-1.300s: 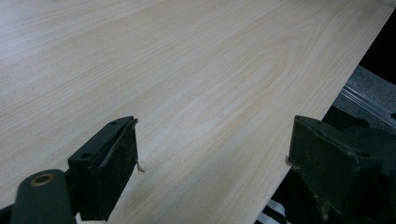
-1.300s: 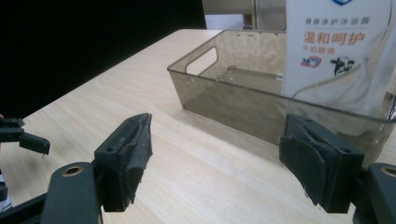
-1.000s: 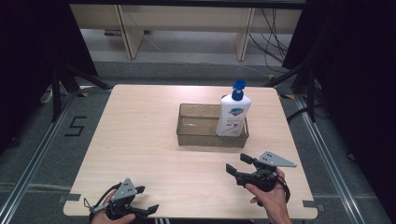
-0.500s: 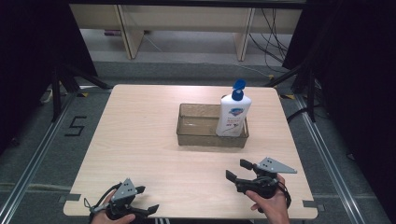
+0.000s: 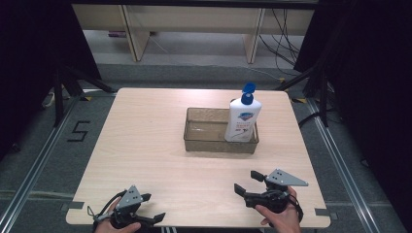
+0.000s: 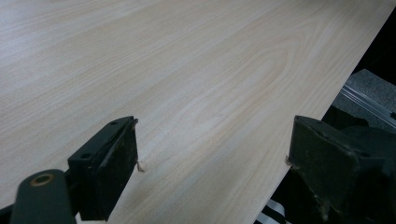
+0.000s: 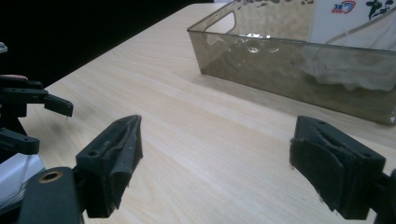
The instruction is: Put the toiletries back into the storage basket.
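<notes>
Two claws are held low at the near worktop edge: left claw (image 5: 151,217) spread apart, nothing between; right claw (image 5: 248,182) just opened wider, empty. White plastic lotion bottle with blue flip cap (image 5: 243,116) stands upright in the smoky translucent rectangular tray (image 5: 204,141), mid pale wood-grain worktop (image 5: 145,145), well apart from both.

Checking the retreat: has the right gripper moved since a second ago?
Yes. The right gripper pulled back from the tray toward the table's near edge, jaws opening, empty.
</notes>
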`<state>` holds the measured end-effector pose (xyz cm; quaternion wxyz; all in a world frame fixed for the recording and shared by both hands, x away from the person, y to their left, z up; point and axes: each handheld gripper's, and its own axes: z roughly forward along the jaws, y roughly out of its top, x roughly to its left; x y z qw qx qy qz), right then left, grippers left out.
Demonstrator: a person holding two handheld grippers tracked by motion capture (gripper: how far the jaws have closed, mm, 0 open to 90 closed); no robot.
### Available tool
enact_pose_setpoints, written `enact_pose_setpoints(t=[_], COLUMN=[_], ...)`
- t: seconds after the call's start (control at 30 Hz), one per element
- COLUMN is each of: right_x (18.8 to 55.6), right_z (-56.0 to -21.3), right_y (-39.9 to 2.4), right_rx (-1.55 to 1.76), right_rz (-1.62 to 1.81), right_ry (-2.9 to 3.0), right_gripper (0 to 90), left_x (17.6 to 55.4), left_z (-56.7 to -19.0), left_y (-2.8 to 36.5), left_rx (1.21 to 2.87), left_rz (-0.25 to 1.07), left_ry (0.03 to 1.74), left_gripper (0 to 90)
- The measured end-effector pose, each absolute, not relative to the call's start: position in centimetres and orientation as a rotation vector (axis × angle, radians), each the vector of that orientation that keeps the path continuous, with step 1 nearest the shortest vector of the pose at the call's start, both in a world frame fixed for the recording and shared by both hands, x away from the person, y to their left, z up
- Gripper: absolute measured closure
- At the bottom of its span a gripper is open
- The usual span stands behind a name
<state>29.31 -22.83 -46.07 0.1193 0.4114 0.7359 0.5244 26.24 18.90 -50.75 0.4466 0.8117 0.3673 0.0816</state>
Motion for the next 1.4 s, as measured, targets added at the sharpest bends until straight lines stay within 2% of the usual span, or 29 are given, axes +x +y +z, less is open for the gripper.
enact_pose_setpoints(t=[1.4], right_x=[26.1], right_z=[-48.2], right_y=[-22.4], right_rx=[1.104], right_rz=[1.337], right_ry=[2.297], right_gripper=[15.8], left_x=[26.2], left_z=[-50.7], left_y=[19.0], left_rx=[2.017], left_rz=[0.209], left_ry=[0.916], left_gripper=[15.3])
